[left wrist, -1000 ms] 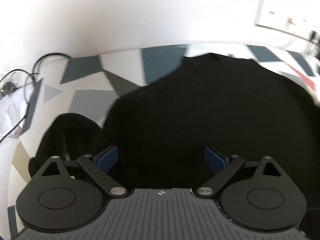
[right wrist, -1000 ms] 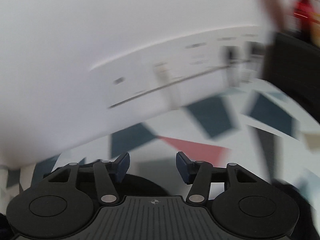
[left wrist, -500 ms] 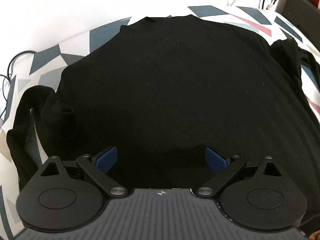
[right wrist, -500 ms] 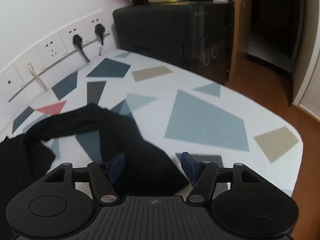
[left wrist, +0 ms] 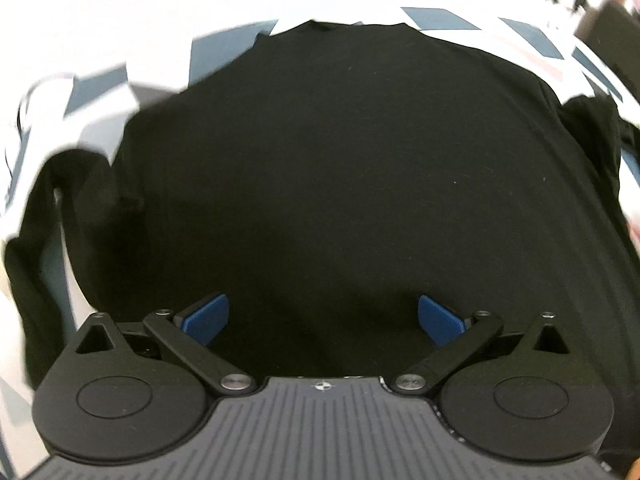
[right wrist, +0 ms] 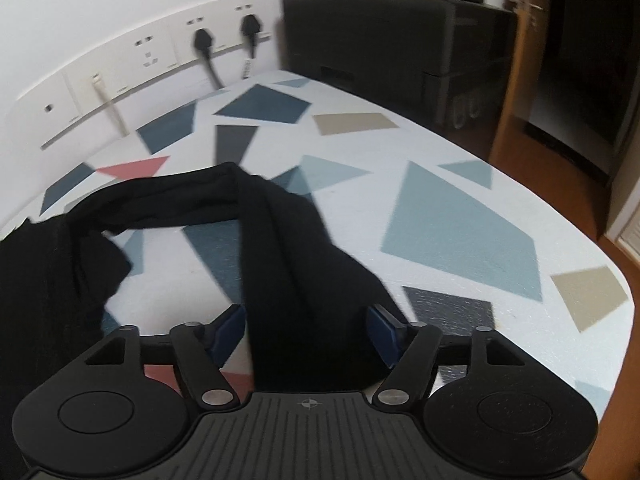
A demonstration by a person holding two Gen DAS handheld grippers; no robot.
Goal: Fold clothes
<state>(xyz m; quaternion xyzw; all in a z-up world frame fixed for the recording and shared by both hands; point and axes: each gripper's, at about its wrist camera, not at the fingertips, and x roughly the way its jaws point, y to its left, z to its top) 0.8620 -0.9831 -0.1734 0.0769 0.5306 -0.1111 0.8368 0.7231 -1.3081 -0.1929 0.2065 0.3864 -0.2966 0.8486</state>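
One black long-sleeved top lies spread flat on the table, which has a white cover printed with blue, grey, tan and red angular shapes. From my left wrist camera the body of the top fills almost the whole view, its neckline at the far edge near the white wall. One sleeve curls in a loop off the left side of the body, with table cover showing through the loop. My left gripper hangs over the near part of the top with its jaws opening, already spread very wide; its blue pads stand clear on either side and I see no cloth pinched between them. From my right wrist camera the other sleeve runs from the body, arches away and comes back toward me in a long band. My right gripper straddles that band with its jaws opening; the sleeve lies between the blue pads, which do not press on it. Beyond, a strip of wall sockets holds two black plugs, and a dark cabinet stands at the table's far end.
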